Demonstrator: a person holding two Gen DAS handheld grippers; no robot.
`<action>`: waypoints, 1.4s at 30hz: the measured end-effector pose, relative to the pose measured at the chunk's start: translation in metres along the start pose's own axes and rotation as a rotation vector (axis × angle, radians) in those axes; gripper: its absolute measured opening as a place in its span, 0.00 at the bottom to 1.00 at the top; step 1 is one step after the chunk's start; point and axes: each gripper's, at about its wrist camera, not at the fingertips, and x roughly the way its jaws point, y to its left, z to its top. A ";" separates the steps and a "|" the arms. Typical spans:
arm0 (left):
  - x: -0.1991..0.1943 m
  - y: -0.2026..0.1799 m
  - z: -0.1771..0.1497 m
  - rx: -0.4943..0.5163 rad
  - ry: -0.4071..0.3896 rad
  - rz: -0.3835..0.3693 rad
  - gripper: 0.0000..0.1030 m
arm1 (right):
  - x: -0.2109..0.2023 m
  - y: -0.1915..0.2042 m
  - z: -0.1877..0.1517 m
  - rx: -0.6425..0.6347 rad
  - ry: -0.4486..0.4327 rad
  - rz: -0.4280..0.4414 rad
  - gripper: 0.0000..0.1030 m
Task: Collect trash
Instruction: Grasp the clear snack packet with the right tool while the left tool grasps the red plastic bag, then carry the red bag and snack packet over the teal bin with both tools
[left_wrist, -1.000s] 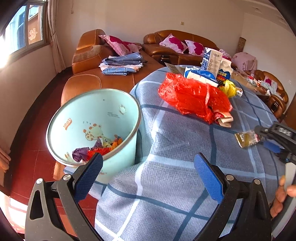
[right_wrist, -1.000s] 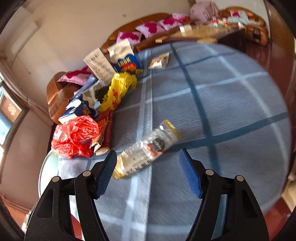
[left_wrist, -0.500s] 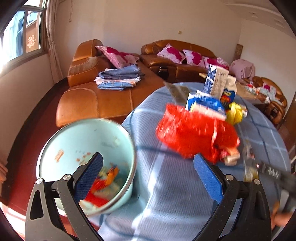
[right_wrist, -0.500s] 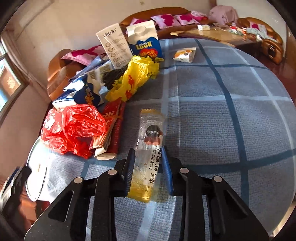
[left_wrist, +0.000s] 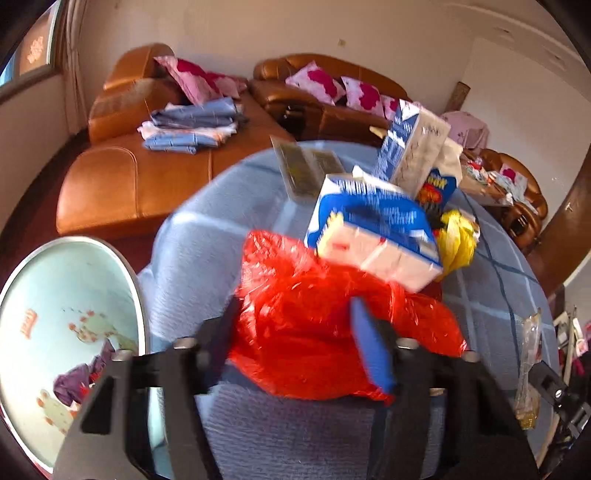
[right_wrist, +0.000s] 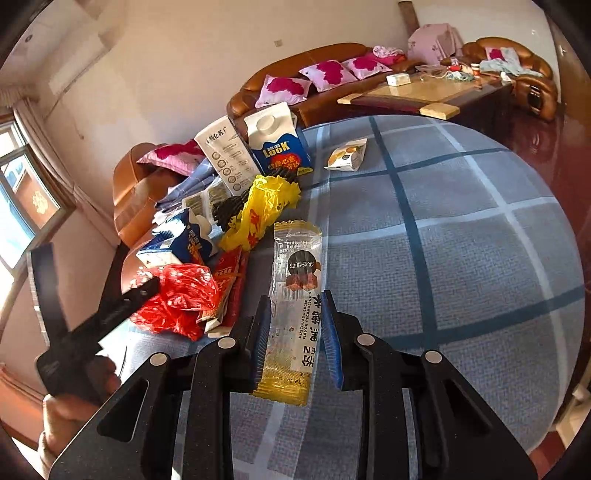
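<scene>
My right gripper (right_wrist: 295, 339) is shut on a clear snack wrapper (right_wrist: 295, 291) with gold ends and holds it over the checked tablecloth. My left gripper (left_wrist: 295, 343) has its blue pads on either side of a crumpled red plastic bag (left_wrist: 325, 325) and squeezes it; the bag (right_wrist: 177, 299) also shows in the right wrist view beside the left gripper's black fingers (right_wrist: 122, 299). A pale blue trash bin (left_wrist: 66, 317) with scraps inside stands at the table's left edge. The wrapper (left_wrist: 530, 365) appears at the far right of the left wrist view.
Beyond the red bag lie a blue-and-white carton (left_wrist: 373, 232), a yellow plastic bag (right_wrist: 262, 210), upright milk cartons (right_wrist: 277, 147), red wrappers (right_wrist: 229, 284) and a small snack packet (right_wrist: 347, 157). Brown leather sofas (left_wrist: 122, 177) stand behind the round table.
My left gripper moved forward from the bin side onto the red bag and closed around it. My right gripper, which closed on the wrapper, has lifted it slightly.
</scene>
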 end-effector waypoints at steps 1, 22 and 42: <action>0.000 -0.001 -0.002 0.014 -0.002 0.007 0.37 | 0.000 -0.001 -0.001 0.004 0.001 -0.001 0.27; -0.130 0.031 -0.046 -0.001 -0.176 0.060 0.19 | -0.044 0.053 -0.036 -0.098 -0.052 0.060 0.27; -0.182 0.058 -0.069 -0.017 -0.240 0.163 0.19 | -0.067 0.118 -0.060 -0.230 -0.057 0.143 0.27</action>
